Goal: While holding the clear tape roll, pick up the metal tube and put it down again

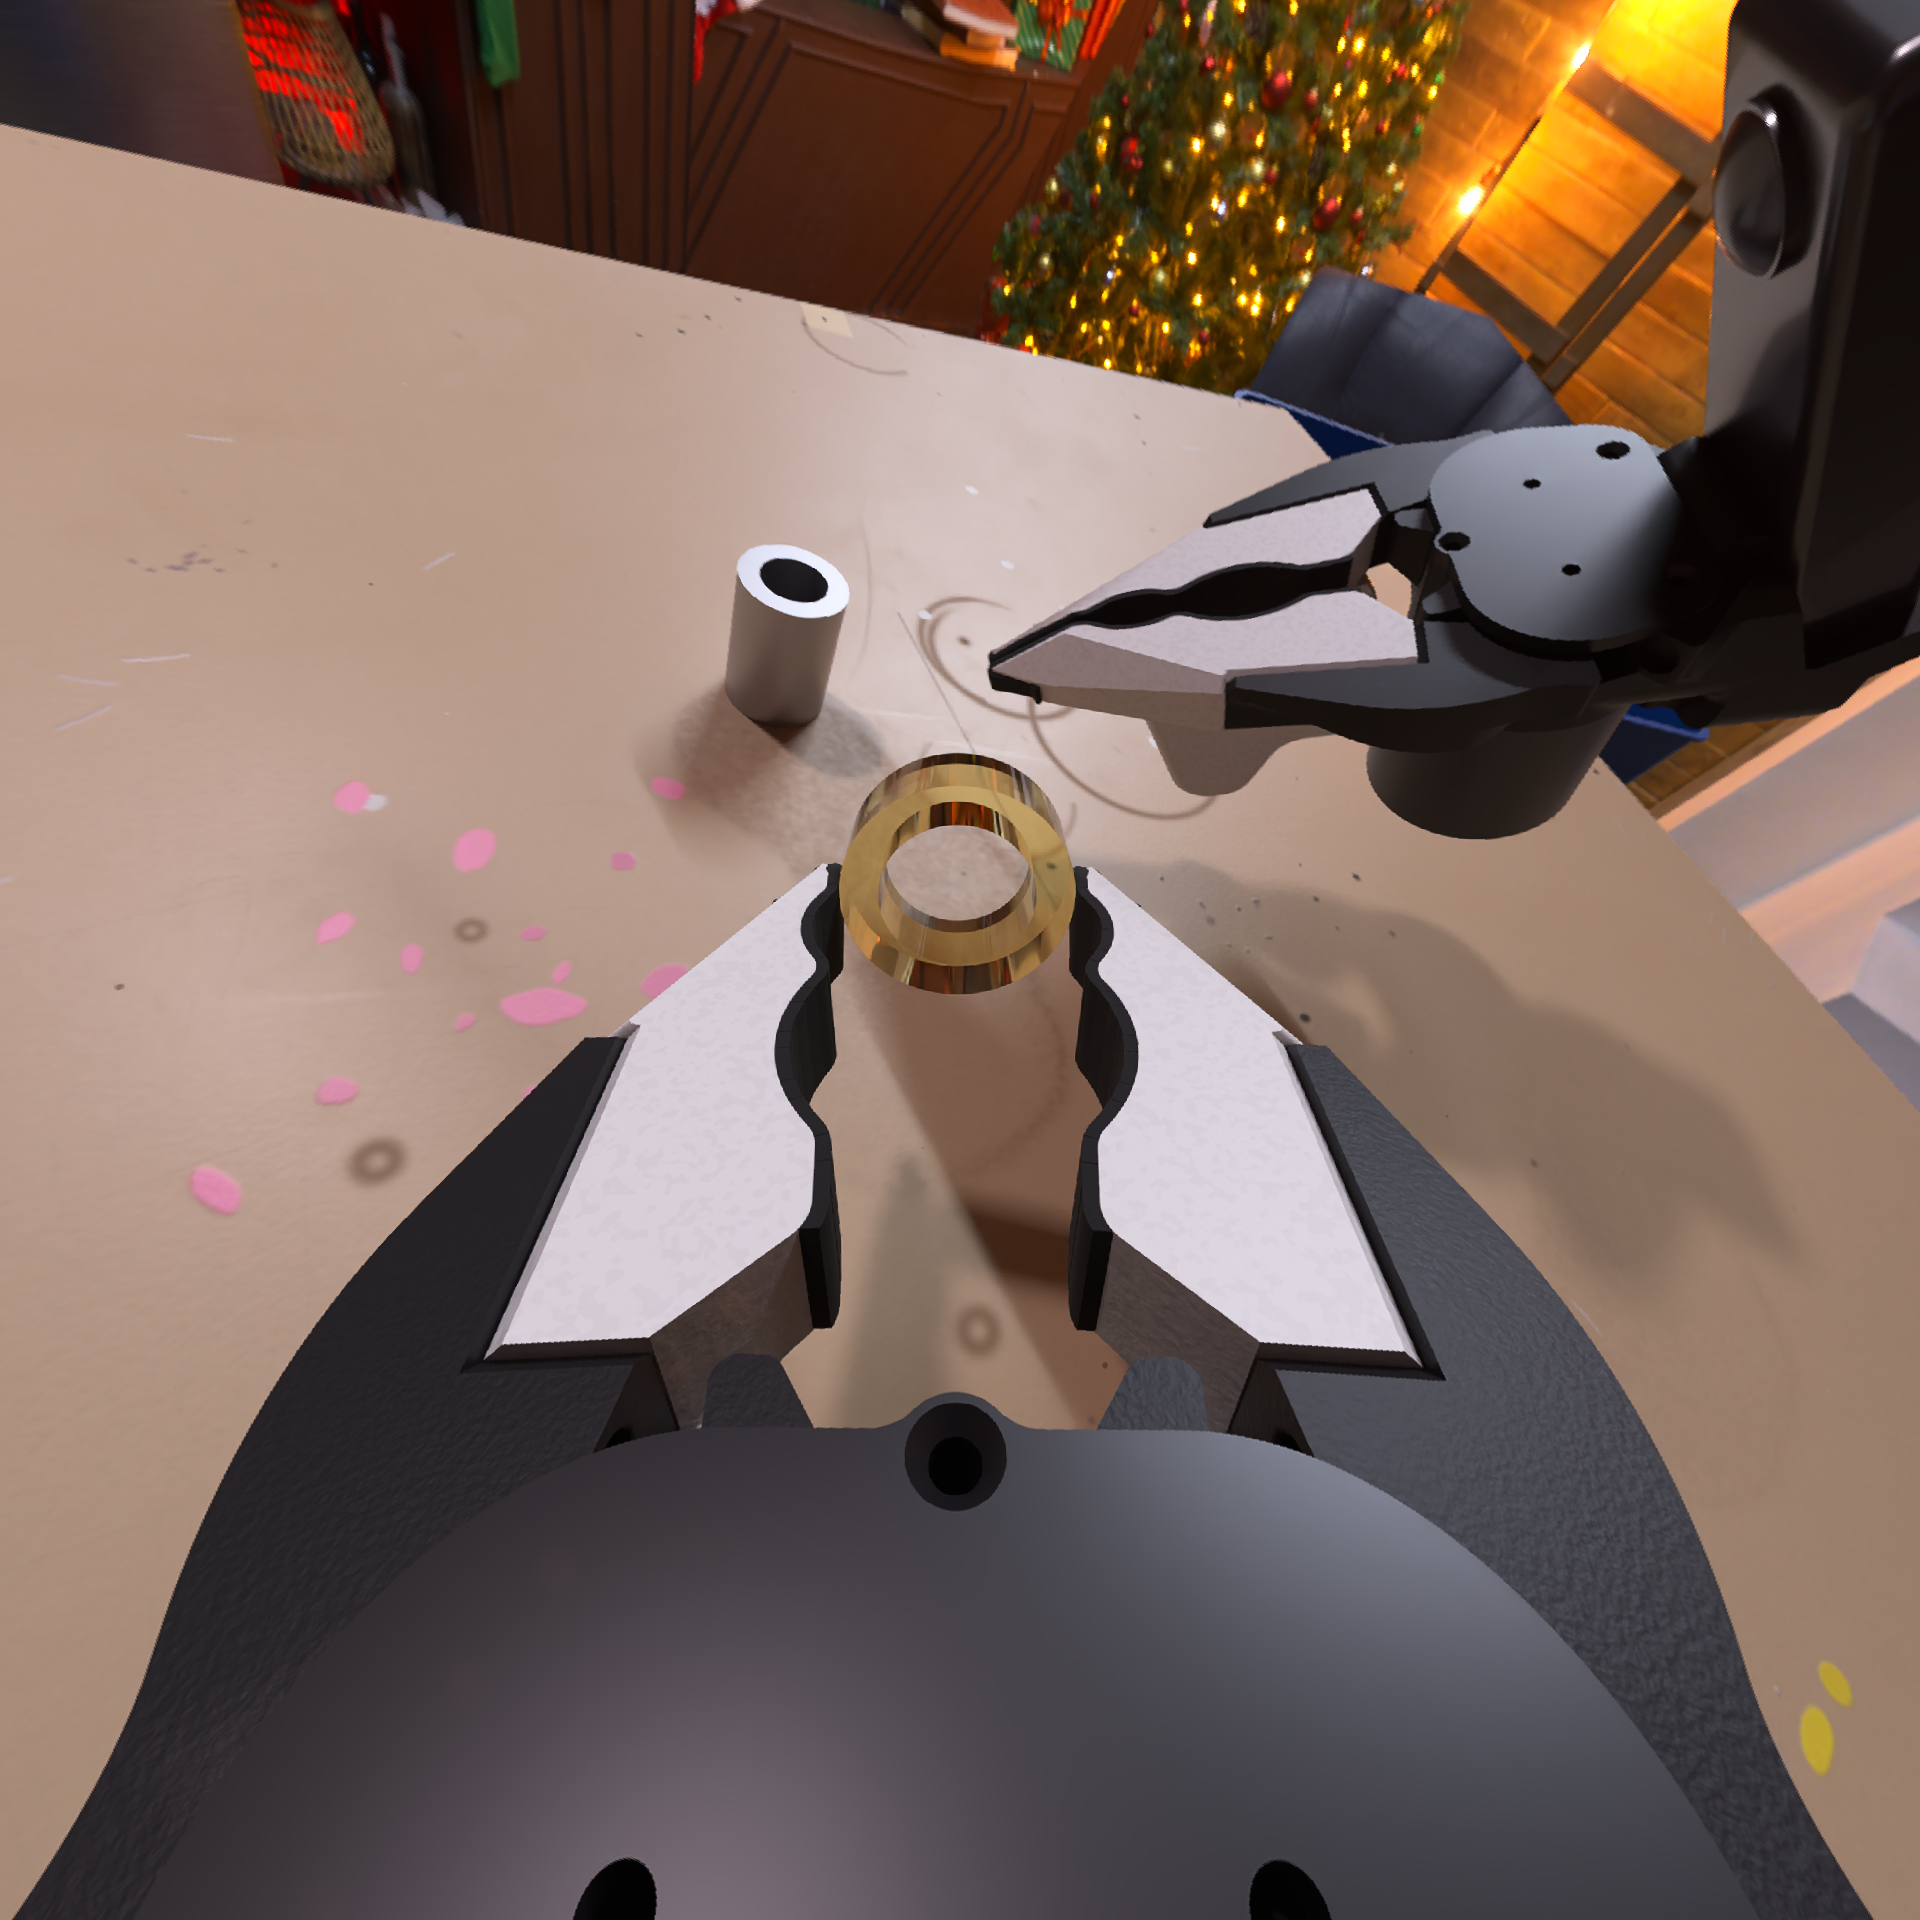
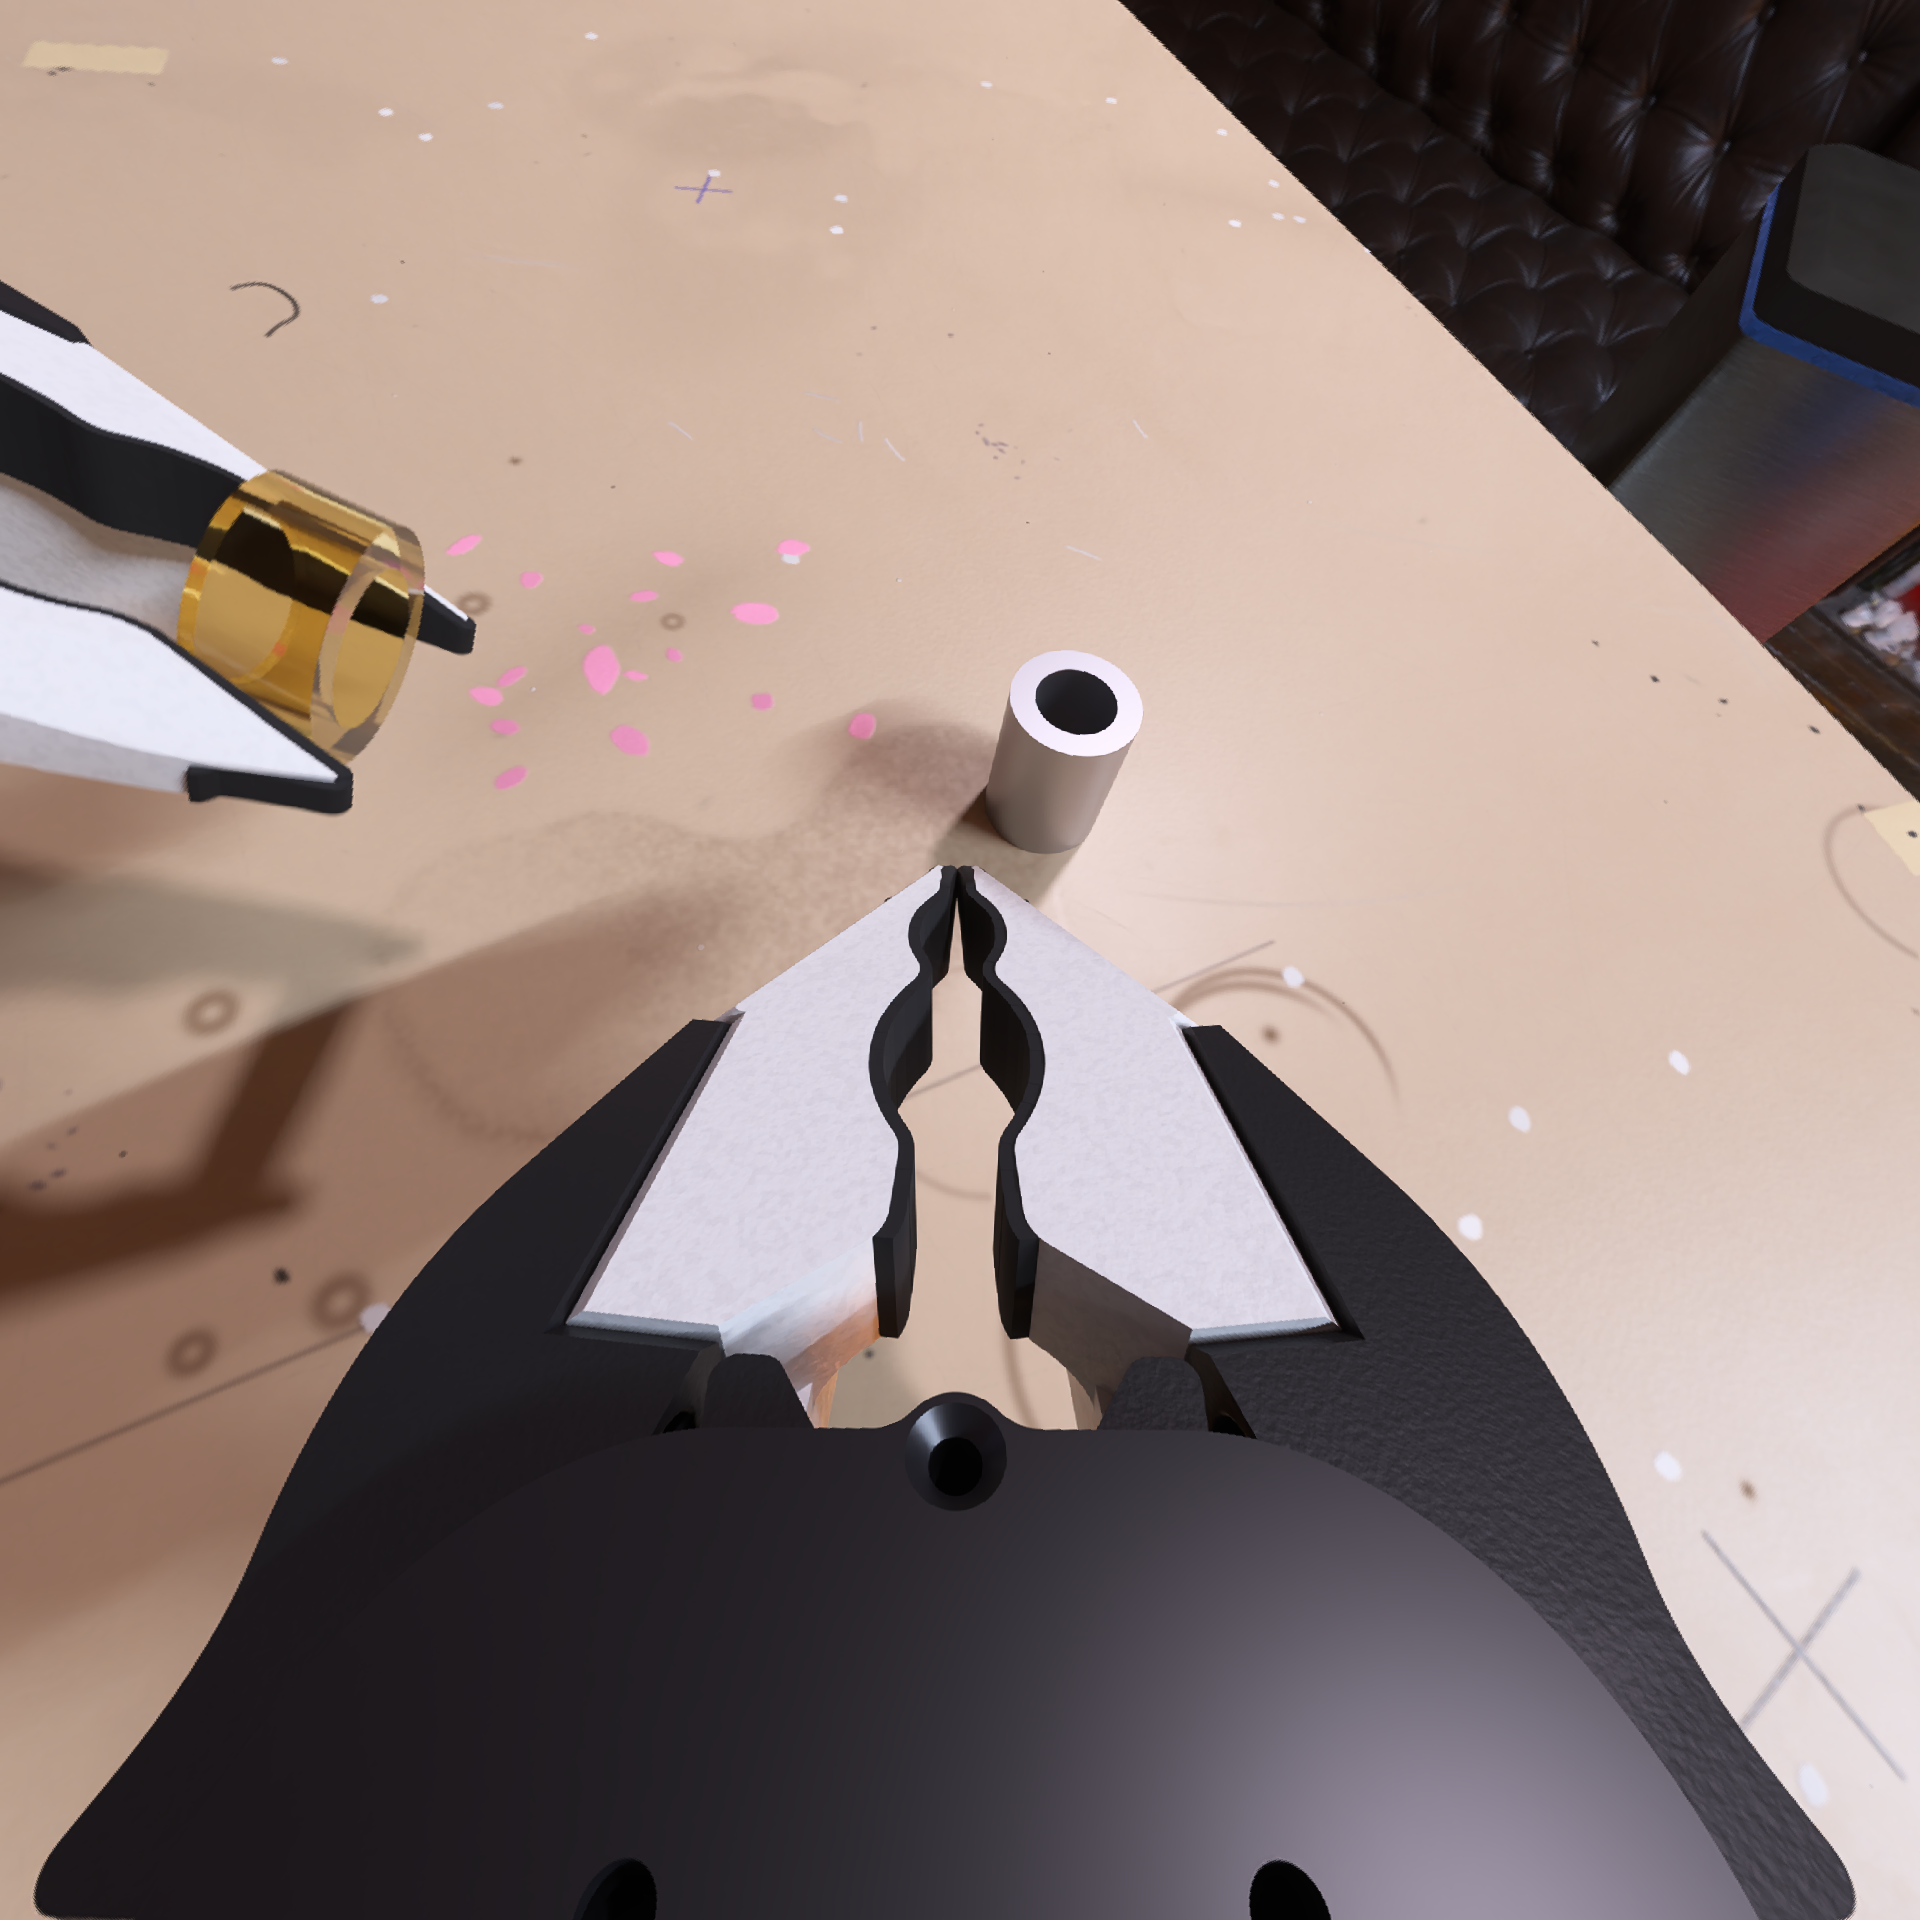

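Tan table (image 1: 312,436) with pink spots, Christmas tree (image 1: 1216,187) at upper right.
Left gripper (image 1: 956,894) squeezes the clear tape roll (image 1: 956,883); right gripper (image 2: 954,878) is closed and empty, near the upright metal tube (image 2: 1060,758).

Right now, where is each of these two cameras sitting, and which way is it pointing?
Left wrist view: rides on the left tongs, looking along their fingers, which clamp the clear tape roll above the table.
Right wrist view: rides on the right tongs, shut and empty, aimed down at the upright metal tube.
Shared: both show the tube, the roll, the pink flecks, and each other's tongs.
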Motion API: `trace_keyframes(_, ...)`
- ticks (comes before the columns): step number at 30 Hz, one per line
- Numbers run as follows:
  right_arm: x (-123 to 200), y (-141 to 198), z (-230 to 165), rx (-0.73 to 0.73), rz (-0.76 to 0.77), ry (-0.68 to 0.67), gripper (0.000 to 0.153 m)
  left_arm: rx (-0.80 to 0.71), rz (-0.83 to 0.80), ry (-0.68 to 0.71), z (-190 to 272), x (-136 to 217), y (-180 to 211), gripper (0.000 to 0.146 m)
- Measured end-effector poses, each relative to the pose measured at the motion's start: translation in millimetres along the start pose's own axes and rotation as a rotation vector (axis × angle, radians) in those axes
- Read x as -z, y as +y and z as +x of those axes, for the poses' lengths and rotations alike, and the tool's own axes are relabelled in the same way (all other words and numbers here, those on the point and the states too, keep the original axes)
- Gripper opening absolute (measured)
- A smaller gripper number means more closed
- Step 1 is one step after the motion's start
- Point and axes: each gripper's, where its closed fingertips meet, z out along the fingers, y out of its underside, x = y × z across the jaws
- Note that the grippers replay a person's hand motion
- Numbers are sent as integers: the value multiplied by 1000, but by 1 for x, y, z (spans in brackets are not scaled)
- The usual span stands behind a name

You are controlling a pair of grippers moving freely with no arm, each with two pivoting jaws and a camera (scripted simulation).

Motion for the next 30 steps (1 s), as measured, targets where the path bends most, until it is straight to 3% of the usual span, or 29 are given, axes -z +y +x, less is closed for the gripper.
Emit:
trace_keyframes(9, -21, 5, -1, 53, -53, 57, 0, -28, -47, 21, 8, -8, 10, 43)
trace_keyframes(15, -5, -3, 0, 98, -22, 99, 6, -31, -59, 24, 9, -9, 12, 43)
trace_keyframes(19, 0, -5, -11, 81, 7, 52, 5, -35, -67, 30, 11, -11, 14, 43)
trace_keyframes(30, -24, 3, -20, 90, -54, 33, 4, -49, -70, 34, 14, -11, 15, 43)
